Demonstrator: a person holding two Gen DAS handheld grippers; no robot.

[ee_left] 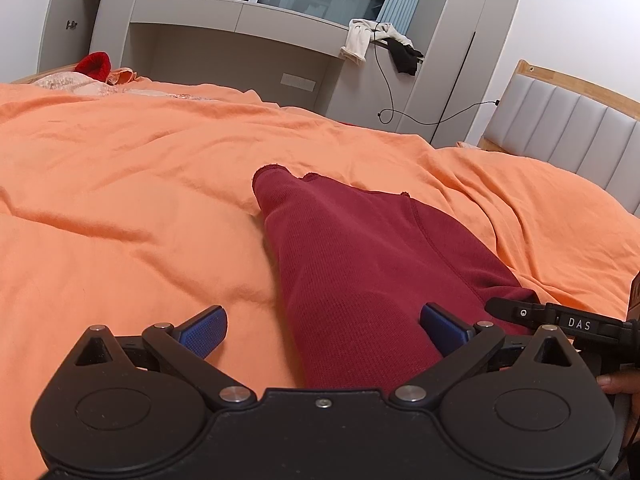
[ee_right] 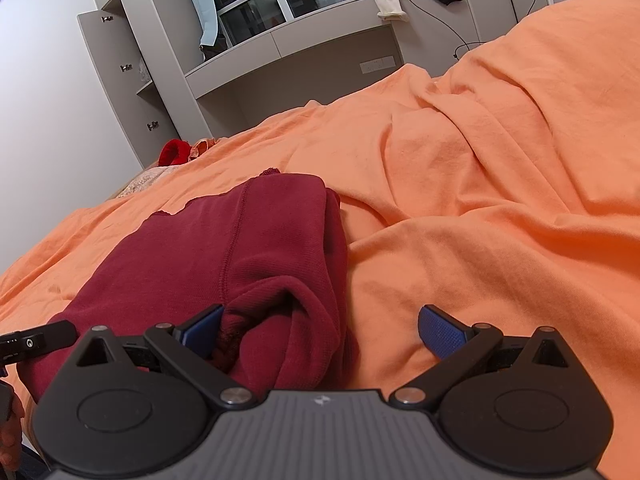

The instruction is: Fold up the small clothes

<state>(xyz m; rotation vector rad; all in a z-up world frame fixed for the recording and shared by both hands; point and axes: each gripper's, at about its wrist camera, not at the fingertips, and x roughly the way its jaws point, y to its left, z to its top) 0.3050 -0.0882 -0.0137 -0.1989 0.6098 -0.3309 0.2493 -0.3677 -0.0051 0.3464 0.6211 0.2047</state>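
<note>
A dark red knit garment [ee_left: 360, 264] lies folded lengthwise on the orange bed cover [ee_left: 120, 184]. My left gripper [ee_left: 324, 330] is open just above its near end, blue pads spread wide, the right pad over the cloth and the left pad over the cover. In the right wrist view the same garment [ee_right: 240, 248] shows a bunched, layered near edge. My right gripper [ee_right: 320, 332] is open too, with its left pad against that bunched edge and its right pad over bare cover. Neither gripper holds anything.
A bright red garment [ee_left: 94, 65] and pale patterned cloth [ee_left: 72, 84] lie at the bed's far corner. Grey built-in cabinets [ee_left: 240, 44] stand behind, with clothes draped on a ledge [ee_left: 380, 40]. A padded headboard [ee_left: 568, 136] is at the right. The cover is wrinkled [ee_right: 480, 160].
</note>
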